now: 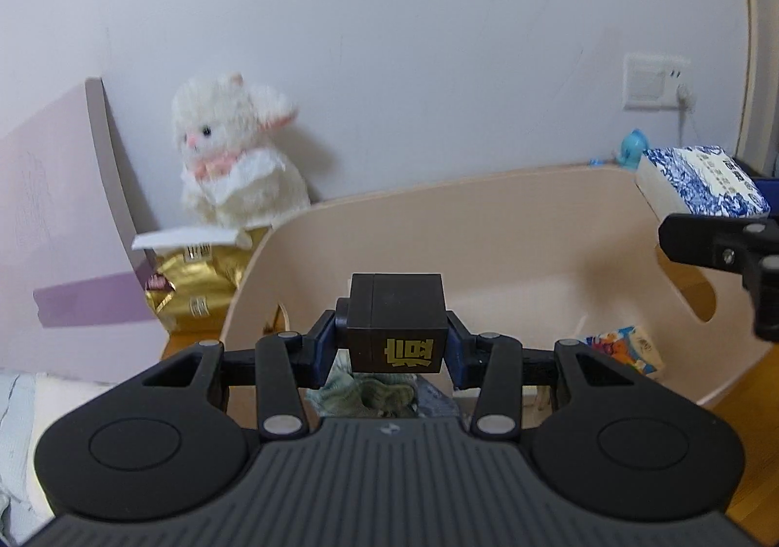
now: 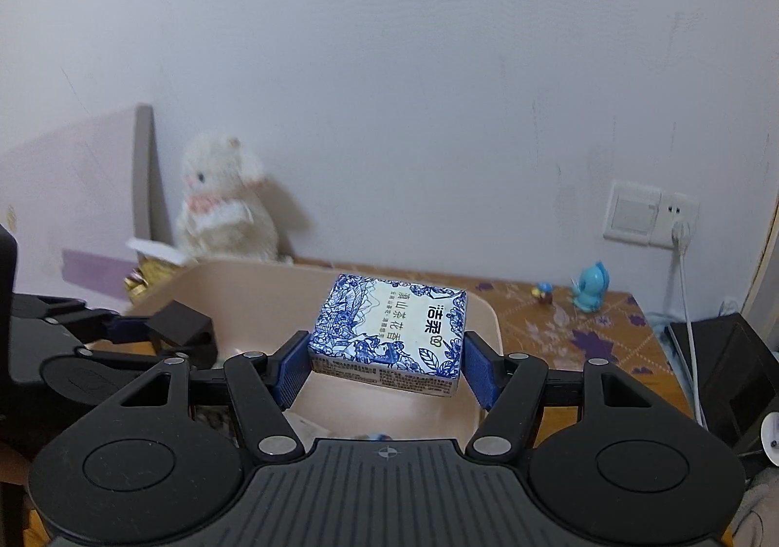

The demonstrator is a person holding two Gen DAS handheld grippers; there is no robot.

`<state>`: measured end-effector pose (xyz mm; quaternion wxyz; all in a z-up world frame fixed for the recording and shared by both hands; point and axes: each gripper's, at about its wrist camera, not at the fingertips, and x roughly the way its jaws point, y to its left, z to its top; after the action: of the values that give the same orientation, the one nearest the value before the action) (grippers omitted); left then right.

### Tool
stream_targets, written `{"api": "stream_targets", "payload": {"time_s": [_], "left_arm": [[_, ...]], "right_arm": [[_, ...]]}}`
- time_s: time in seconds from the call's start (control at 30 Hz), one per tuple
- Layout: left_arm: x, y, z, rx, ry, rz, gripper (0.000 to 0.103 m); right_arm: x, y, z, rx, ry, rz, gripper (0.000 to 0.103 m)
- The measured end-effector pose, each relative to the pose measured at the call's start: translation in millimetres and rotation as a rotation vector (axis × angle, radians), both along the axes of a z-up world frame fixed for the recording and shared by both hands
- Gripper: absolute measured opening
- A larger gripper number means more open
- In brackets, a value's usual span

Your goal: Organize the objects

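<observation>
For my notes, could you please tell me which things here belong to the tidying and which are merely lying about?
In the job: black box, blue-and-white tissue pack, beige bin.
Lying about: plush rabbit, gold bag, blue figurine.

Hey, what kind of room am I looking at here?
Probably a bedroom or child's room at home: a white plush bunny against the wall, a small blue toy figure on a floral-covered table, and a wall switch.

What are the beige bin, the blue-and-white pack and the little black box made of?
Bin: looks like smooth matte plastic, with thin moulded walls and a cut-out handle. Blue-and-white pack: glossy printed film, probably soft tissues inside. Black box: matte, sharp-edged, card or plastic; hard to tell.
</observation>
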<state>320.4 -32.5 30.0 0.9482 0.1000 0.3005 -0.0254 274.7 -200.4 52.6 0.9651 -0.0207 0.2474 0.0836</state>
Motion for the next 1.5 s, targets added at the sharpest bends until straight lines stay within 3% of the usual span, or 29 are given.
{"api": "stream_targets", "payload": {"time_s": [0.3,0.5,0.57,0.63,0.8,0.93,1.1,1.5], "left_arm": [[26.7,-12.1,-25.1,0.042,0.157,0.043,0.047],[29.3,-8.7,-30.1,-0.013,0.213,0.053,0.048],[27.1,-10.8,-28.0,0.005,0.203,0.058,0.053],[21.8,-13.6,-22.3,0.035,0.171,0.064,0.075],[11.2,-7.3,-2.6,0.001,0.119,0.088,0.089],[-3.8,-6.6,11.8,-0.005,0.081,0.081,0.089],[-27.0,-4.9,26.9,-0.004,0.037,0.091,0.091],[-96.2,7.3,49.6,-0.034,-0.033,0.1,0.093]], "right_arm": [[23.3,0.0,-33.0,-0.025,0.118,-0.023,0.063],[27.7,5.0,-42.6,-0.063,0.154,-0.009,0.065],[26.8,4.8,-40.8,-0.052,0.154,-0.007,0.071],[24.2,4.5,-37.4,-0.05,0.147,-0.003,0.076],[12.7,-2.1,-24.6,-0.027,0.115,-0.005,0.081],[-5.3,-9.1,-7.9,0.019,0.075,-0.004,0.096],[-33.4,-12.7,11.6,0.009,0.014,0.001,0.103],[-99.7,-15.6,32.6,0.015,-0.033,0.026,0.103]]}}
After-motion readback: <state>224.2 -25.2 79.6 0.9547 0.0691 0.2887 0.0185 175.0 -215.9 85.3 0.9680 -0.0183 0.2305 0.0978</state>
